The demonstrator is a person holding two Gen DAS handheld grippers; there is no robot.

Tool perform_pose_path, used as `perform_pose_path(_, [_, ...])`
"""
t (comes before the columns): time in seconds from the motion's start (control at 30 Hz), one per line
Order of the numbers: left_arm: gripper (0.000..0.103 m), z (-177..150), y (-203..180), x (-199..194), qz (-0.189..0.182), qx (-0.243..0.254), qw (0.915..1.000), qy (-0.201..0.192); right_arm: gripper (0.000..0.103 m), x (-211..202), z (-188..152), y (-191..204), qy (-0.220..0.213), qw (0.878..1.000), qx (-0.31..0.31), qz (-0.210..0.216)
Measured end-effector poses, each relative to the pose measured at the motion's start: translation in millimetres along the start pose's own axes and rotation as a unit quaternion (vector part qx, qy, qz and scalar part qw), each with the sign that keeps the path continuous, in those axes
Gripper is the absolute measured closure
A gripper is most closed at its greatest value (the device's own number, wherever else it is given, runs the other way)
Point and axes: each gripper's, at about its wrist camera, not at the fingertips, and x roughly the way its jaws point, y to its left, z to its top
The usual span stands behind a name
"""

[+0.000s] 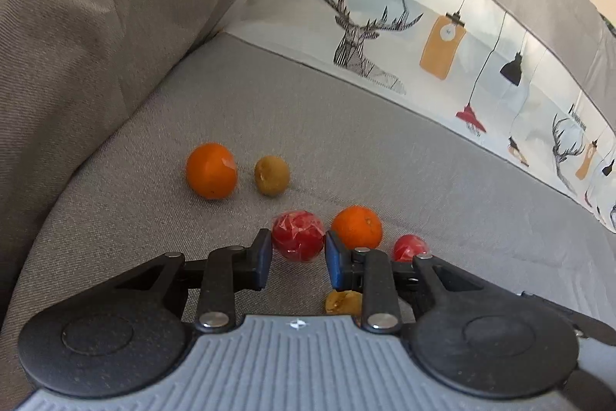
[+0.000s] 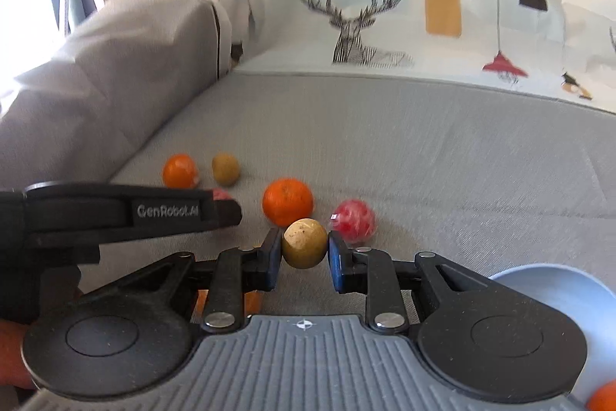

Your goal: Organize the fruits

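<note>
Only the right wrist view shows the blue bowl.

Counted on the grey sofa seat: two loose oranges, two plastic-wrapped red fruits, two brown kiwis. One blue bowl containing one orange fruit.

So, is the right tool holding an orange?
No, the right tool grips a brownish-yellow fruit; the nearest orange lies behind it.
</note>
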Motion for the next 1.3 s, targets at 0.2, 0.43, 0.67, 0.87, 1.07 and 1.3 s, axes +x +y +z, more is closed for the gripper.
perform_pose_path(0.2, [0.071, -3.2, -4.8, -34.2, -0.027, 0.001, 0.9988, -0.04, 0.076, -29.8, 1.0, -9.2, -0.039, 0.999, 0.006, -0.005])
perform_pose_path(0.43, [0.071, -15.6, -15.8, -83.3, -0.08, -0.007, 0.9941, -0.072, 0.076, -87.6, -0.8, -18.1, -0.06, 0.998, -0.008, -0.013])
perform_pose_path(0.67, [0.07, -33.4, -33.7, -114.8, -0.116, 0.025, 0.9894, -0.083, 0.076, -159.4, -19.3, -50.6, -0.09, 0.995, 0.003, -0.042])
perform_pose_path(0.87, [0.07, -45.7, -42.6, -124.3, -0.141, 0.046, 0.9864, -0.071, 0.076, -189.5, -57.8, -89.4, -0.094, 0.992, 0.044, -0.074])
perform_pose_path(1.07, [0.07, -76.8, -88.2, -119.8, -0.15, 0.152, 0.9758, -0.047, 0.076, -188.3, -73.8, -109.4, -0.086, 0.99, 0.059, -0.099])
perform_pose_path(1.3, [0.07, -126.5, -138.2, -109.4, -0.154, 0.313, 0.9365, -0.04, 0.076, -173.1, -75.0, -103.1, -0.073, 0.991, 0.054, -0.096])
